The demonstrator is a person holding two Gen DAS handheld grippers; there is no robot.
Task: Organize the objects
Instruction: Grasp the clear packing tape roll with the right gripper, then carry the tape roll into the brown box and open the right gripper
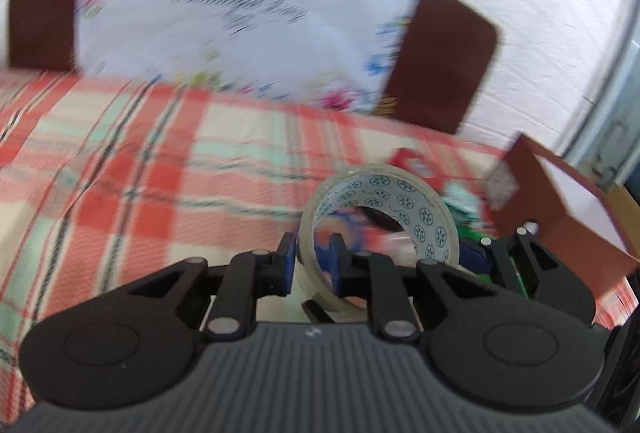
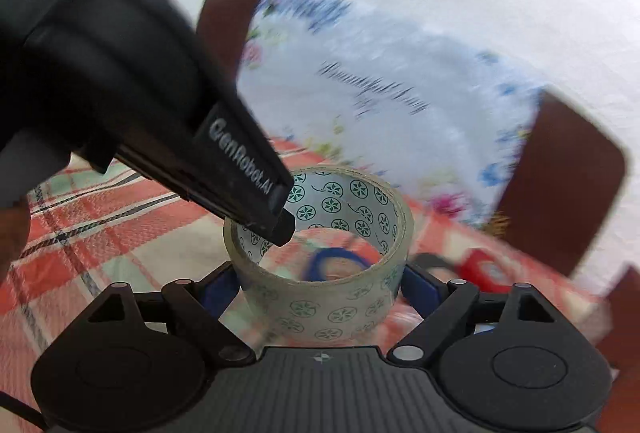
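A hand-over looks underway: the left gripper [image 1: 313,260] jaws pinch the wall of the tape roll [image 1: 380,217] above the plaid surface [image 1: 120,173], the right gripper [image 2: 320,283] jaws flank it, seemingly touching; next, one must let go.

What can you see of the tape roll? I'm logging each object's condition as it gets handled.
The tape roll is clear packing tape wound on a white core printed with green round flower marks. It looks intact and fairly full. The left gripper pinches its wall, one finger inside the ring and one outside, and the right gripper brackets it from outside with a blue finger on each side. It appears raised above the checked tablecloth.
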